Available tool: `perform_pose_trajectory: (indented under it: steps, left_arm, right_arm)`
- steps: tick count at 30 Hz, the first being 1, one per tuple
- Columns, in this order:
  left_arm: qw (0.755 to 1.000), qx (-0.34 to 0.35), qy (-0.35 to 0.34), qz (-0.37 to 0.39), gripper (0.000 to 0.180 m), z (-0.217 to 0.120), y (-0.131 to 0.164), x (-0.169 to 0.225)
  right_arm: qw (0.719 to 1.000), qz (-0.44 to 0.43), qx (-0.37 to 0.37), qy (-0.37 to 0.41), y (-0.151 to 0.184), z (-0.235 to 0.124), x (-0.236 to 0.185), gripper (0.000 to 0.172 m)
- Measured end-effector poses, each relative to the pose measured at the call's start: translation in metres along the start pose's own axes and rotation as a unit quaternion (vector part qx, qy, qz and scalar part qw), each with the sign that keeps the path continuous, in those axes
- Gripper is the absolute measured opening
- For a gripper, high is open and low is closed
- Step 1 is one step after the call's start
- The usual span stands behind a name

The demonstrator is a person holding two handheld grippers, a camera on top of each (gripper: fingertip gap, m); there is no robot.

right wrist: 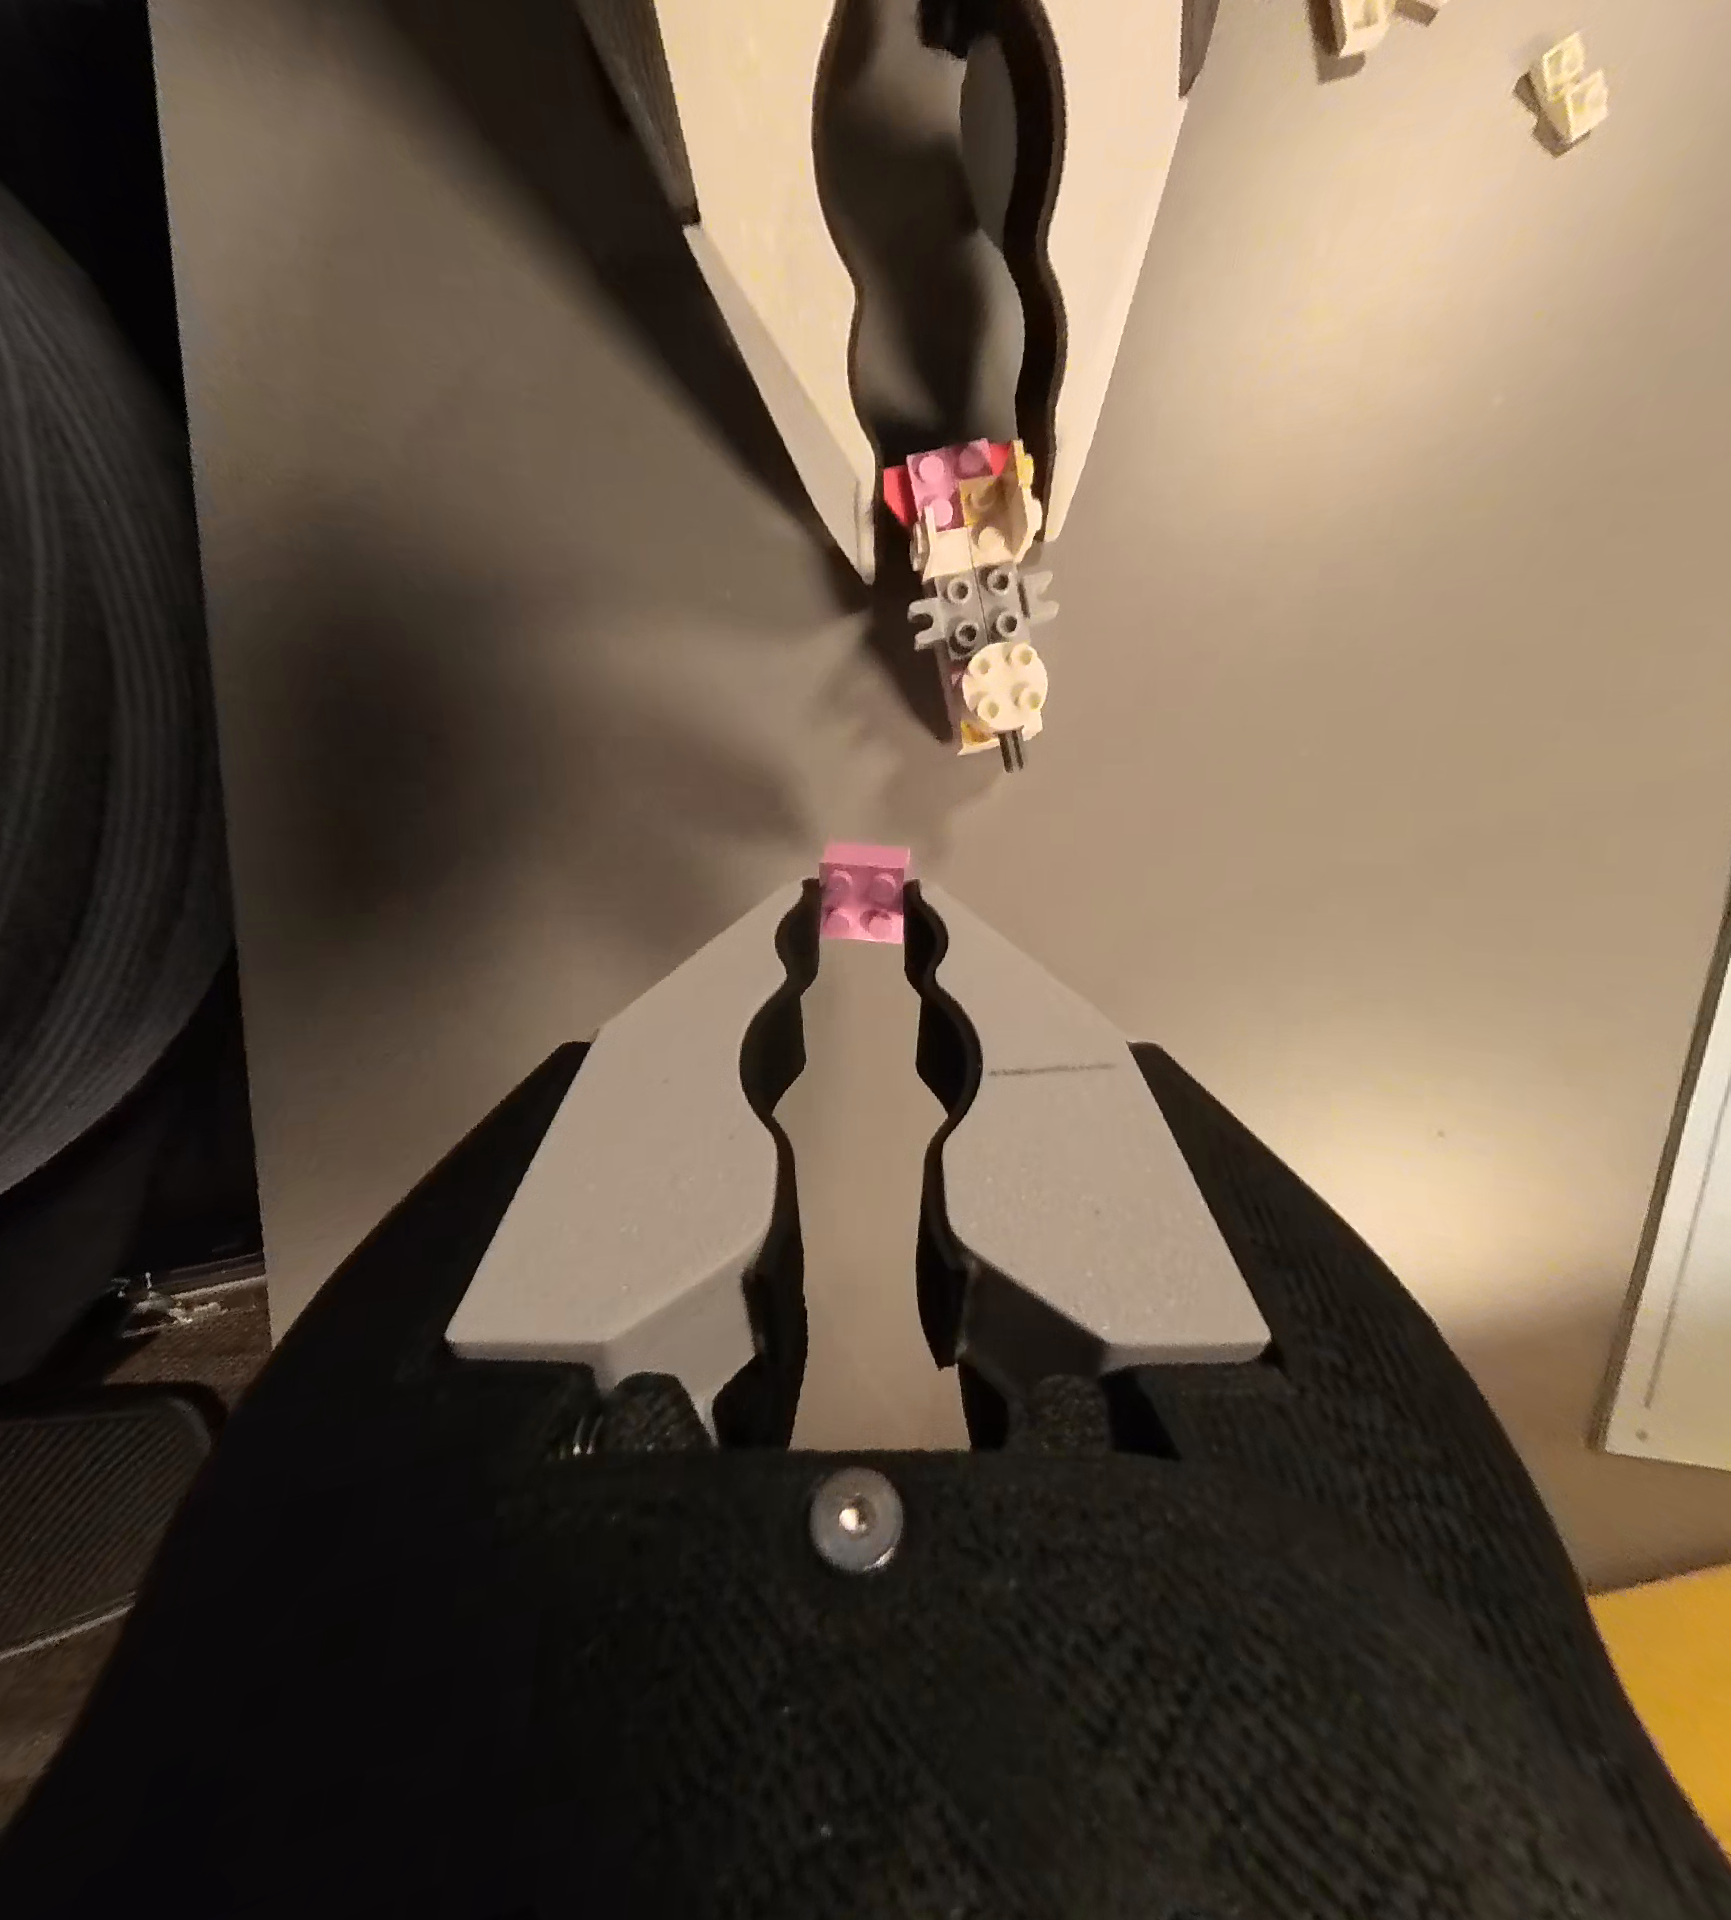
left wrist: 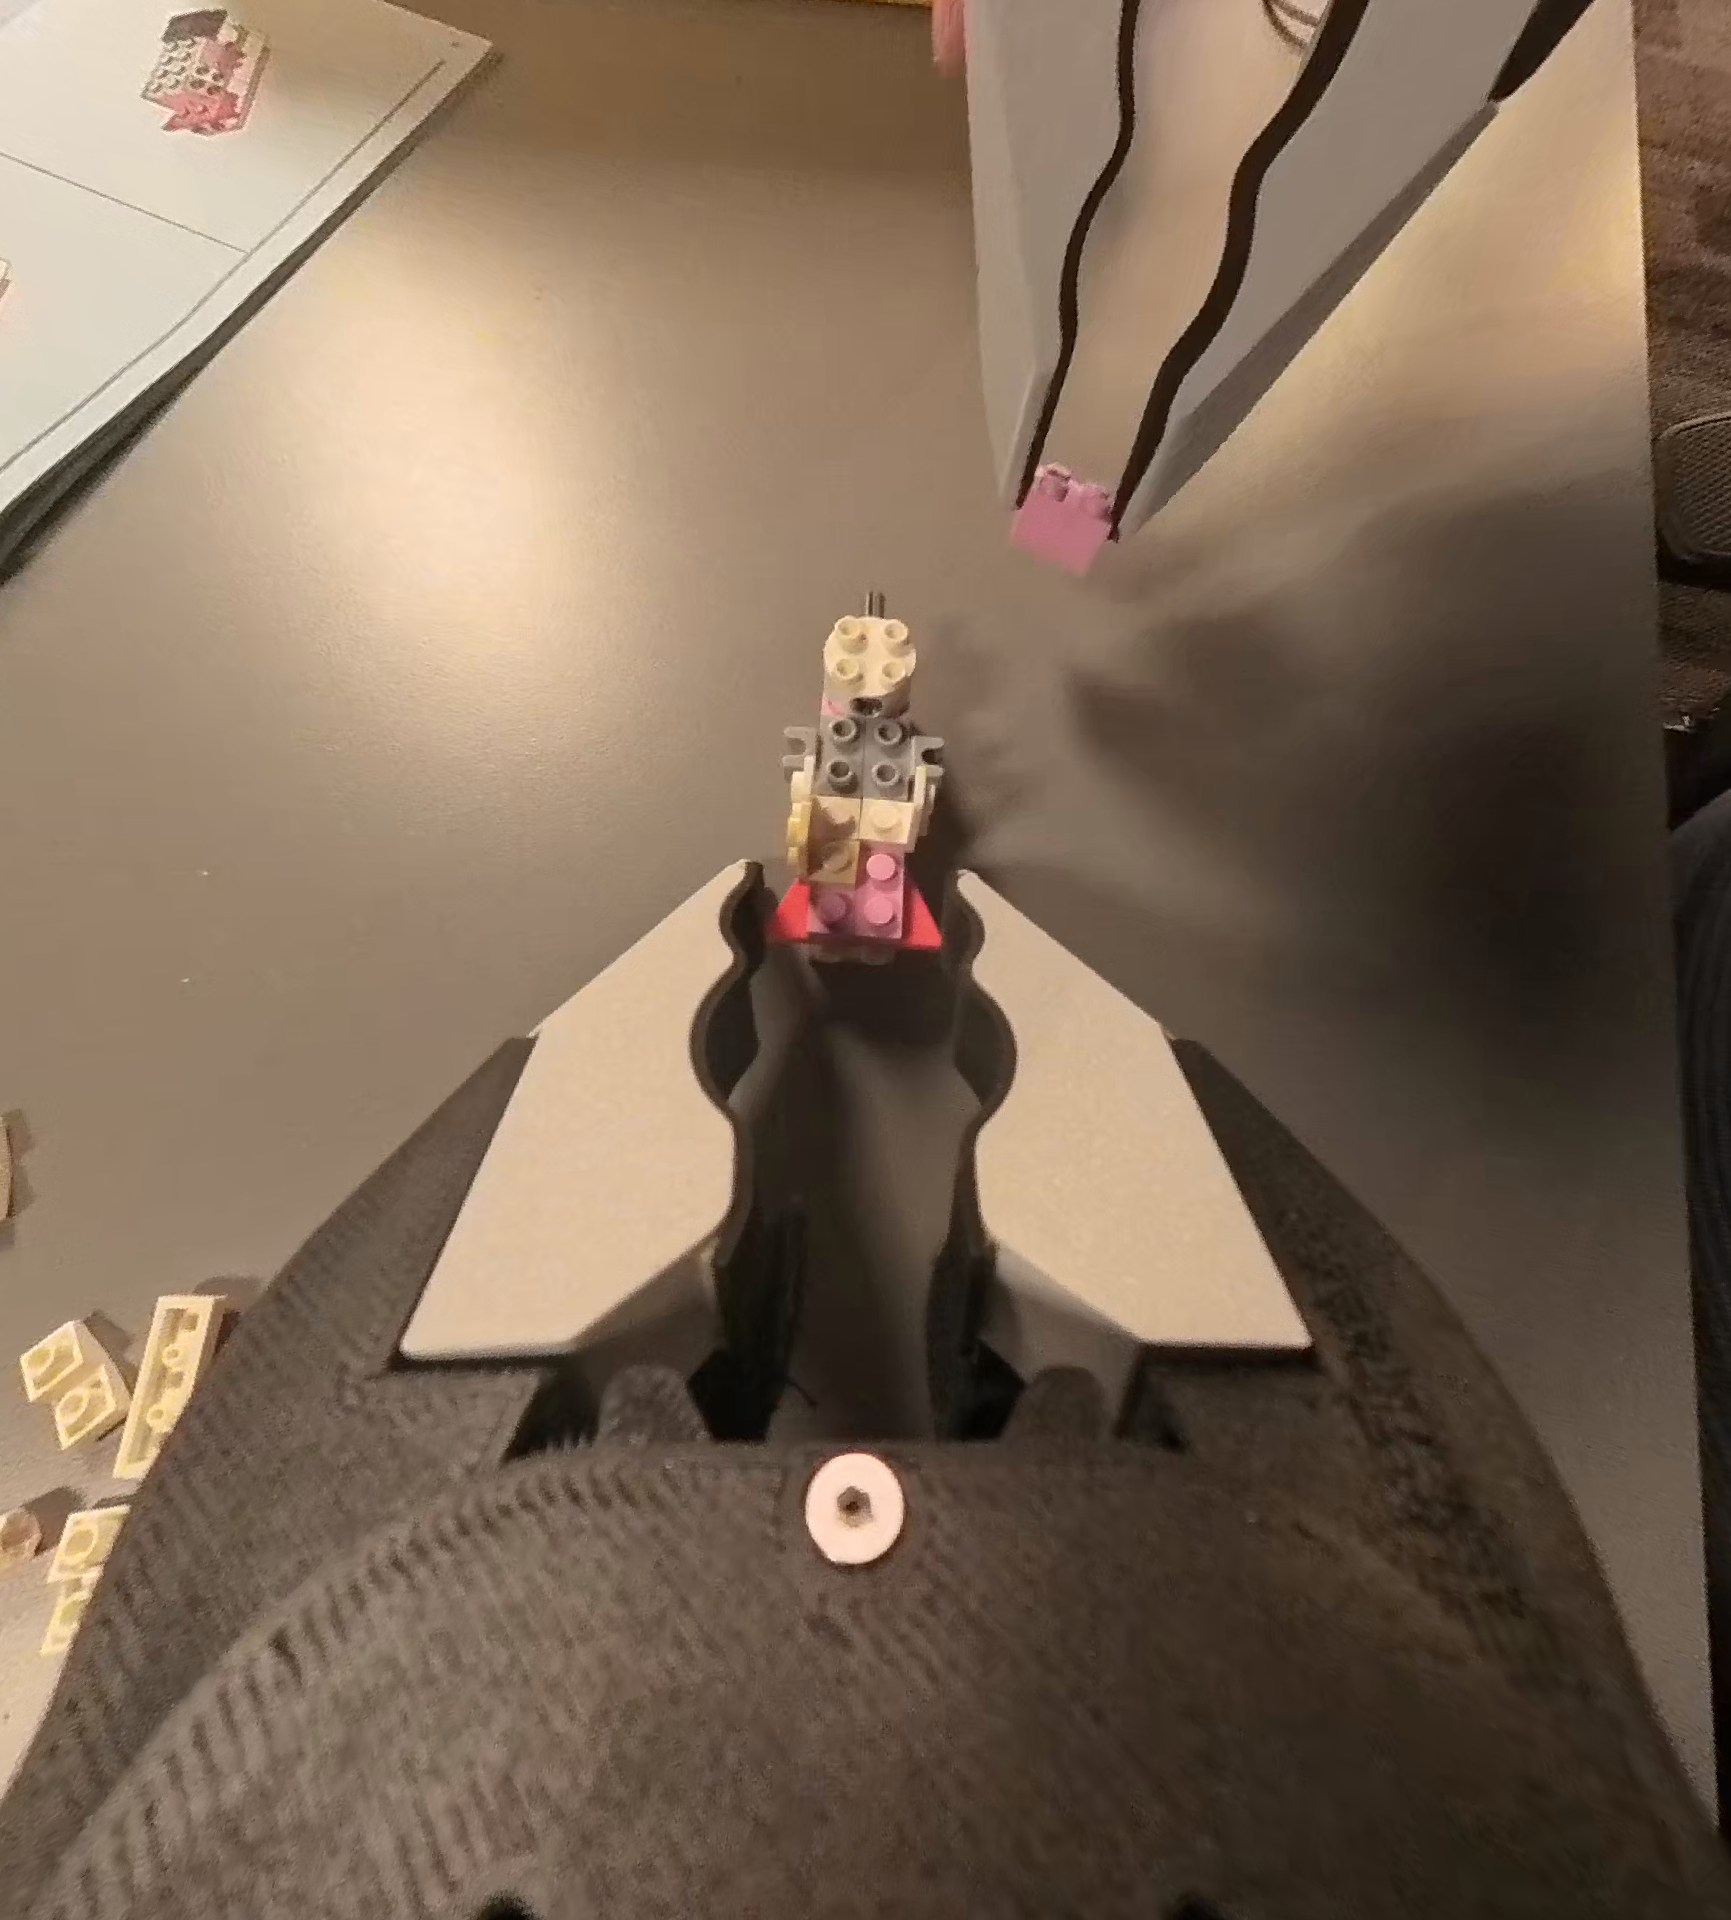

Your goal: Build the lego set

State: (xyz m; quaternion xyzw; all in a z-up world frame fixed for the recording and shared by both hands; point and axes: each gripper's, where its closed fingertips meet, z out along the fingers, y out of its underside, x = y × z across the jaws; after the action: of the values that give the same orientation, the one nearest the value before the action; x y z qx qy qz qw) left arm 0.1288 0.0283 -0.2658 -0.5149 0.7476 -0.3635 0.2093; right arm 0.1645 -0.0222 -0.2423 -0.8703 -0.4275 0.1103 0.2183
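My left gripper point(left wrist: 856, 894) is shut on a small brick model point(left wrist: 861, 790) of cream, grey, pink and red pieces. It grips the model at its red and pink end, and a round cream piece tops the far end. The right wrist view shows the same grip point(right wrist: 960, 545), with the model point(right wrist: 980, 613) pointing toward my right gripper. My right gripper point(right wrist: 863, 899) is shut on a pink two-by-two brick point(right wrist: 863, 909), studs up. That brick shows in the left wrist view point(left wrist: 1058, 525), a short way beyond and right of the model's round end. Both are over the grey table point(left wrist: 425, 727).
An open instruction booklet point(left wrist: 113, 260) lies at the far left. Several loose cream bricks point(left wrist: 82, 1382) lie at the near left and also show in the right wrist view point(right wrist: 1567, 88). The table edge point(left wrist: 1650, 520) runs along the right. A white sheet point(right wrist: 1723, 1091) and a yellow surface point(right wrist: 1713, 1714) lie beside my right gripper. There is about 8 cm between the tips of the two grippers.
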Motion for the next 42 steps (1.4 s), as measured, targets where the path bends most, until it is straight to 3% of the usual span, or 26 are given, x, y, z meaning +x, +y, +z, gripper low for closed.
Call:
perform_pose_trajectory:
  steps: [13,18,22,25,42]
  left_arm:
    - [1.0,0.002,0.003,-0.004,0.033,0.0,0.0,0.0]
    - [1.0,0.001,0.013,0.003,0.051,0.006,-0.005,0.007]
    - [1.0,0.001,0.003,-0.002,0.041,0.01,-0.008,0.003]
    - [1.0,0.003,0.007,-0.016,0.024,0.009,-0.008,0.001]
    - [0.999,0.034,0.02,0.007,0.023,0.003,-0.015,0.009]
  right_arm:
    - [1.0,-0.018,0.019,0.003,-0.013,-0.001,0.006,0.014]
    - [0.998,-0.052,0.024,0.001,-0.033,-0.002,0.016,0.014]
    - [0.996,-0.079,0.023,-0.015,-0.048,0.003,0.019,0.013]
    - [0.995,-0.096,0.011,-0.024,-0.053,0.009,0.019,0.013]
    - [0.984,-0.155,-0.081,-0.038,-0.052,0.012,0.015,0.013]
